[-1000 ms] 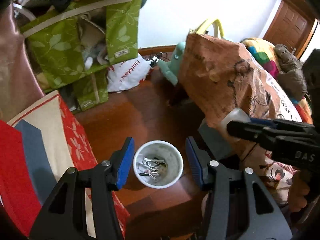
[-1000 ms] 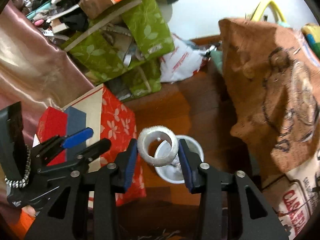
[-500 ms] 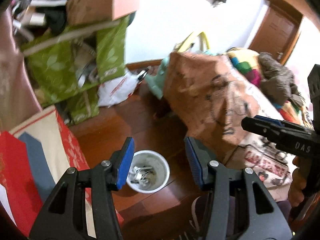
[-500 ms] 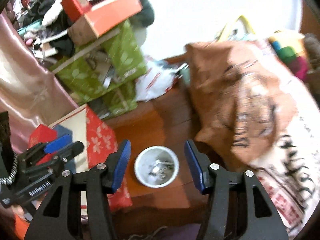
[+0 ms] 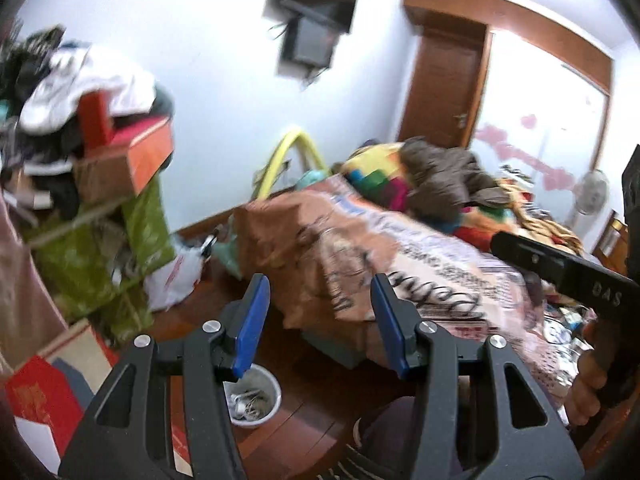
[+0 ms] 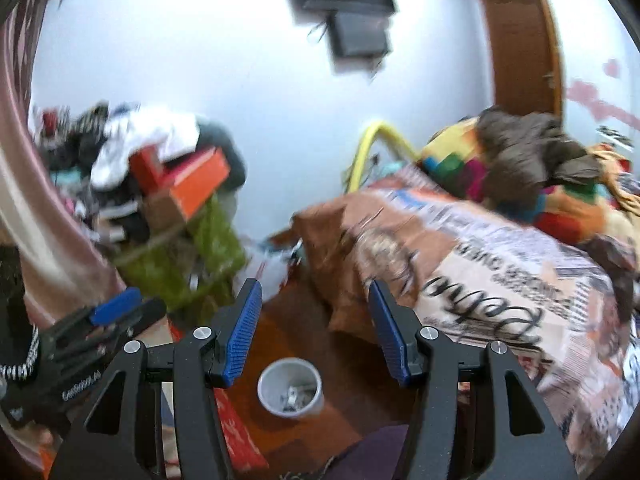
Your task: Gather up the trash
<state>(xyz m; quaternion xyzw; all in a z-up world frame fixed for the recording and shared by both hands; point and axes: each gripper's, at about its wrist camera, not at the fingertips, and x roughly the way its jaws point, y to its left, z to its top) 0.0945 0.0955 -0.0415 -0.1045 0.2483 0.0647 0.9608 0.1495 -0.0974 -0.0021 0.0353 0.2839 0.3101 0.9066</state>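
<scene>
Trash bin [image 6: 290, 387], a small white cup-like one, sat on the wood floor with scraps already in it, just beside the corner of the bed [image 6: 500, 280] and below both grippers. The right gripper [image 6: 315, 334] hung above it with fingers spread and nothing between them; the left gripper [image 5: 318, 326] was the same, spread and empty, with the bin low and to its left in its own view. My guess is the step here was hunting for the next bit of trash, so I'd scan the bedcover and the clutter pile [image 5: 100, 184] on the far side of the bin, keep the fingers apart, and go slow because the views were blurry.
</scene>
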